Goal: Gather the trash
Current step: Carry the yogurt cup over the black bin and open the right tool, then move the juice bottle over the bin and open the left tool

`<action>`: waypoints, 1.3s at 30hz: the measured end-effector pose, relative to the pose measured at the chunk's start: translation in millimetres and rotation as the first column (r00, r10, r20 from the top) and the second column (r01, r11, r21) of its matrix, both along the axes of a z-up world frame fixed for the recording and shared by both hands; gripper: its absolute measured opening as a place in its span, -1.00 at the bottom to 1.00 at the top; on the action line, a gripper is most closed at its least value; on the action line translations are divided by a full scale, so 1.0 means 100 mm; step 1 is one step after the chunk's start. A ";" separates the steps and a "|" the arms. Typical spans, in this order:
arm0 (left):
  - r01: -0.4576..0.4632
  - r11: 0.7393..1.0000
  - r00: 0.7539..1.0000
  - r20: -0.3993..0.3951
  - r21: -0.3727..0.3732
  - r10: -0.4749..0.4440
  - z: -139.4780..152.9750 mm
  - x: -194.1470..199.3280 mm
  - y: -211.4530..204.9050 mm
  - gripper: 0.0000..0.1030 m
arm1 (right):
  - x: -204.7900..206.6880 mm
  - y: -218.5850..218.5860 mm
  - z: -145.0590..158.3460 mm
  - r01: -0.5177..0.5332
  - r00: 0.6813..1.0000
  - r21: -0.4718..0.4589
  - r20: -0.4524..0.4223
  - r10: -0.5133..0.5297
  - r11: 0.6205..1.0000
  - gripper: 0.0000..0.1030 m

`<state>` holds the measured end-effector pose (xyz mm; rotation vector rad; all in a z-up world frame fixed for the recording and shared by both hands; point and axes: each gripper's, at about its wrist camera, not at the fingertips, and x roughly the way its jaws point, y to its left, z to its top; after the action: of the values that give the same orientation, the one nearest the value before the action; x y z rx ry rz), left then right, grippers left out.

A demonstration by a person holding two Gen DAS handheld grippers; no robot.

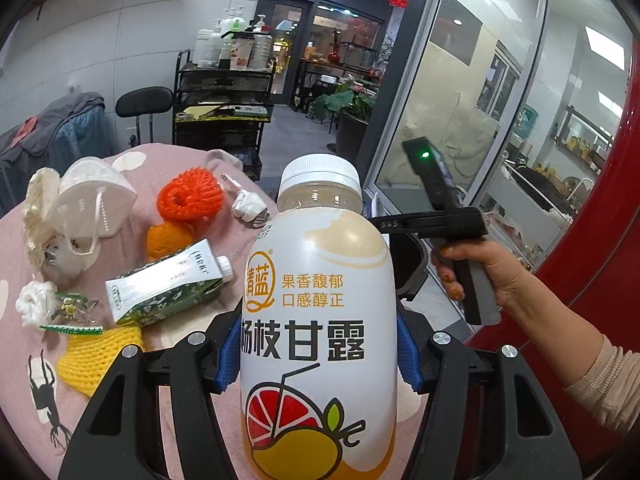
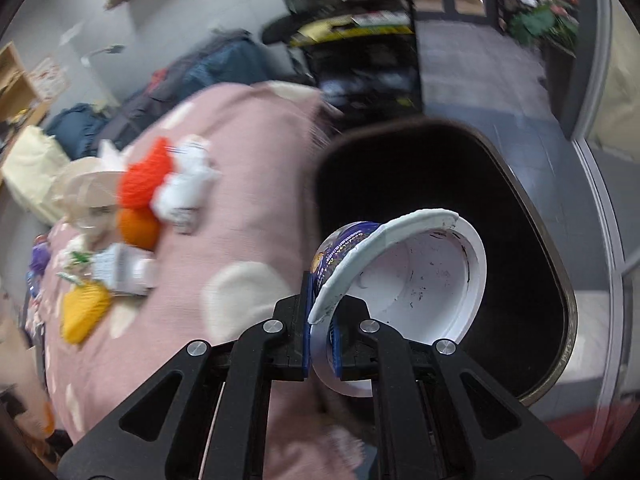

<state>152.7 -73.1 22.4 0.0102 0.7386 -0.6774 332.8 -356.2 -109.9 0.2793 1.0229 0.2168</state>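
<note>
My left gripper (image 1: 318,354) is shut on a white drink bottle (image 1: 320,320) with a white cap, held upright above the pink cloth. My right gripper (image 2: 322,336) is shut on the rim of an empty white paper cup (image 2: 412,284), held tilted over the black trash bin (image 2: 460,208). In the left wrist view the right gripper's handle (image 1: 452,220) and hand are beside the bin's rim (image 1: 412,268). Trash lies on the cloth: a face mask (image 1: 96,204), orange foam net (image 1: 188,194), orange peel (image 1: 166,240), green carton (image 1: 168,284), yellow foam net (image 1: 96,354), crumpled paper (image 1: 250,208).
The pink cloth-covered table (image 1: 132,360) ends next to the bin. A black cart (image 1: 224,100) with bottles and a black stool (image 1: 144,100) stand behind it. Glass doors (image 1: 460,92) and a red panel (image 1: 592,260) are to the right.
</note>
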 end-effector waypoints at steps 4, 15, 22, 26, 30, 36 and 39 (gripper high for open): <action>0.026 1.000 1.000 -0.006 -0.007 -0.026 0.03 0.05 -0.14 0.17 | 0.23 -0.10 -0.34 0.036 0.990 -0.007 -0.136 -0.037 0.999 -0.83; 0.056 0.998 0.998 -0.032 -0.001 -0.056 0.03 0.13 -0.36 0.17 | 0.49 -0.16 -0.94 0.064 0.925 0.007 -0.377 -0.057 0.998 -0.83; 0.081 0.997 0.994 -0.069 -0.008 -0.081 0.00 0.24 -0.48 0.17 | 0.39 -0.18 -0.88 0.083 0.931 -0.022 -0.355 -0.086 0.996 0.38; 0.087 0.996 0.993 -0.083 -0.006 -0.087 -0.01 0.31 -0.58 0.17 | 0.21 -0.21 -0.70 0.102 0.950 -0.010 -0.295 -0.100 0.995 0.38; 0.096 0.995 0.992 -0.076 0.004 -0.096 0.01 0.36 -0.69 0.17 | -0.09 -0.24 -0.38 0.133 0.975 -0.064 -0.170 -0.142 0.989 0.38; 0.108 0.994 0.990 -0.088 0.019 -0.106 0.00 0.53 -0.91 0.17 | -0.65 -0.34 0.05 0.243 0.970 -0.108 0.009 -0.243 0.964 0.48; 0.119 0.993 0.986 -0.116 0.023 -0.116 -0.05 0.63 -1.03 0.17 | -0.97 -0.38 0.19 0.300 0.953 -0.141 0.076 -0.292 0.943 0.50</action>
<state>215.6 -176.6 17.8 0.0427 0.8629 -0.7846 236.0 -394.4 -91.3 0.2840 0.9252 -0.1257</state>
